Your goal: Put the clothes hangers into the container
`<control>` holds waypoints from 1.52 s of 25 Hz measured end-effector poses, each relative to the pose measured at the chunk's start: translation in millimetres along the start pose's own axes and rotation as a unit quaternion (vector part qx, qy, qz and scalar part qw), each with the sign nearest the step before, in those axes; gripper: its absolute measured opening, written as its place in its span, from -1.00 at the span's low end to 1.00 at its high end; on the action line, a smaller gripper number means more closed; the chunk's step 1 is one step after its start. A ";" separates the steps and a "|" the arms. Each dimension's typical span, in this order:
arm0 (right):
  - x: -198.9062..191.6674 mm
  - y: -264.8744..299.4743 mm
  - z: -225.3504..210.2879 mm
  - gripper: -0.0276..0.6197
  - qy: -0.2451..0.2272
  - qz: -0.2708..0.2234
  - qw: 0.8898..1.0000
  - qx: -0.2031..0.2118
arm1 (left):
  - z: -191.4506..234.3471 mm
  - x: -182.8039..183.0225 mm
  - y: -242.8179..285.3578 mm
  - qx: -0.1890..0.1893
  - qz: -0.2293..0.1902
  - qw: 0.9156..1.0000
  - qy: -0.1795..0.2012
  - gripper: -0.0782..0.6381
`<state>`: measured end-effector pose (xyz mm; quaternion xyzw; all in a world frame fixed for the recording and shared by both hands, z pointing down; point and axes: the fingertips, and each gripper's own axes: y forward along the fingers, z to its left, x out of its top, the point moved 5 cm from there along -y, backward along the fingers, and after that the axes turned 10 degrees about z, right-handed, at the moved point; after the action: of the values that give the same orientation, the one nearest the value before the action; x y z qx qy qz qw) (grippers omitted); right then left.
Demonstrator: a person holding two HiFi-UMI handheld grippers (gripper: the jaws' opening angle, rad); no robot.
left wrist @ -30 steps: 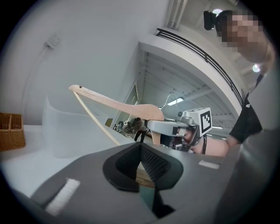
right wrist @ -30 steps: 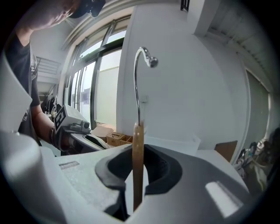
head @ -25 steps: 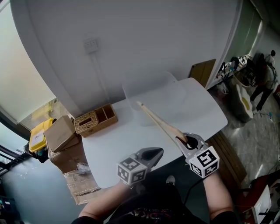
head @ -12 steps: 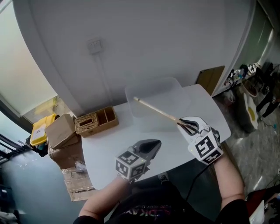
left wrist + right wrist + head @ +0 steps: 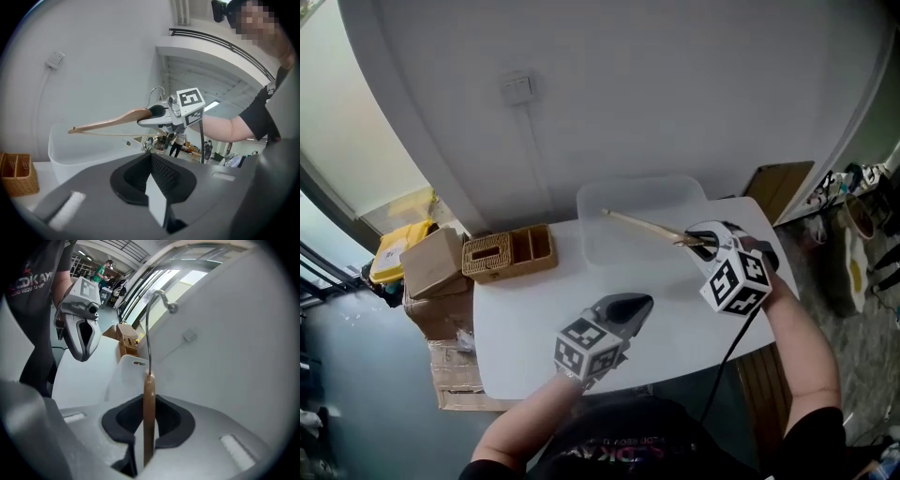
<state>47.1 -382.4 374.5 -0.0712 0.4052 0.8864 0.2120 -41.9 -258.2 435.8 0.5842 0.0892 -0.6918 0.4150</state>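
A wooden clothes hanger with a metal hook is clamped in my right gripper. It sticks out to the left over the translucent white container at the back of the table. In the right gripper view the hanger's wooden body stands edge-on between the pads, and the right gripper is shut on it. My left gripper hovers over the table's front middle, shut and holding nothing. From the left gripper I see the hanger above the container.
A wicker organizer sits on the white table at the back left. Cardboard boxes are stacked on the floor past the table's left edge. The wall stands close behind the container. A brown board leans at the right.
My right gripper has carried the hanger from the table's front right up and back, so it now lies across the container. The left gripper has hardly moved.
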 end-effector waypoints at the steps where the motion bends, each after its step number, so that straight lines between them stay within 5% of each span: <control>1: -1.0 12.2 -3.0 -0.74 -0.010 0.001 1.000 0.009 | 3.9 -1.1 2.9 0.006 0.001 1.000 -0.004 -0.77; 14: 10.5 141.1 3.9 -0.74 -0.127 0.020 0.986 0.110 | 41.4 -27.6 16.2 0.071 0.013 0.995 -0.069 -0.77; 38: 37.9 214.8 24.2 -0.74 -0.134 0.041 0.980 0.144 | 82.6 -48.7 0.7 0.094 0.009 0.989 -0.114 -0.77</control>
<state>-79.1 -477.1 527.1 0.0963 0.4990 0.8283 0.2360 -103.3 -286.0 503.9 0.5391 -0.0295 -0.7551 0.3719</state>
